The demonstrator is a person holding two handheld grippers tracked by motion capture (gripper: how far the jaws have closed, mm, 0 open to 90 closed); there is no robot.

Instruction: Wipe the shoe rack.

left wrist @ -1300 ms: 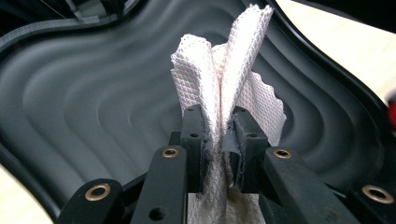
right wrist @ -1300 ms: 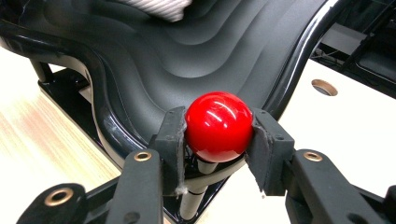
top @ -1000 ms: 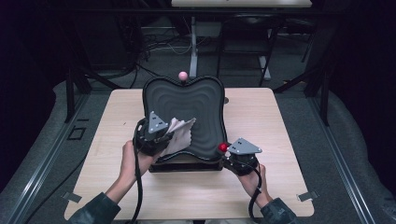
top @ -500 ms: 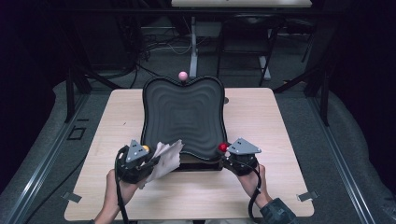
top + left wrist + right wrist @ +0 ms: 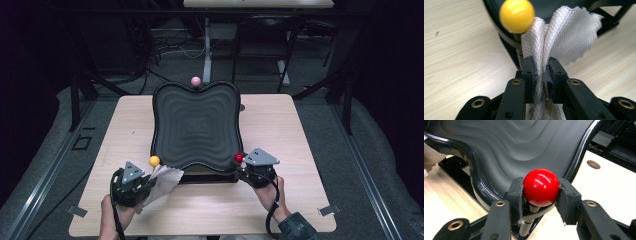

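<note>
Left hand-held gripper (image 5: pixel 541 72) pinches a white mesh cloth (image 5: pixel 564 37) tight between its jaws, low over the counter (image 5: pixel 300 130) at the near left corner of the black wavy tray (image 5: pixel 195 125), right beside the yellow ball knob (image 5: pixel 517 15); right hand-held gripper (image 5: pixel 539 195) clamps the red ball knob (image 5: pixel 541 187) at the tray's near right corner

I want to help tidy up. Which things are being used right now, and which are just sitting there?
In use:
- white cloth, pinched by the left gripper
- red ball, clamped by the right gripper
- black wavy tray

Just sitting:
- yellow ball
- pink ball
- table
</note>
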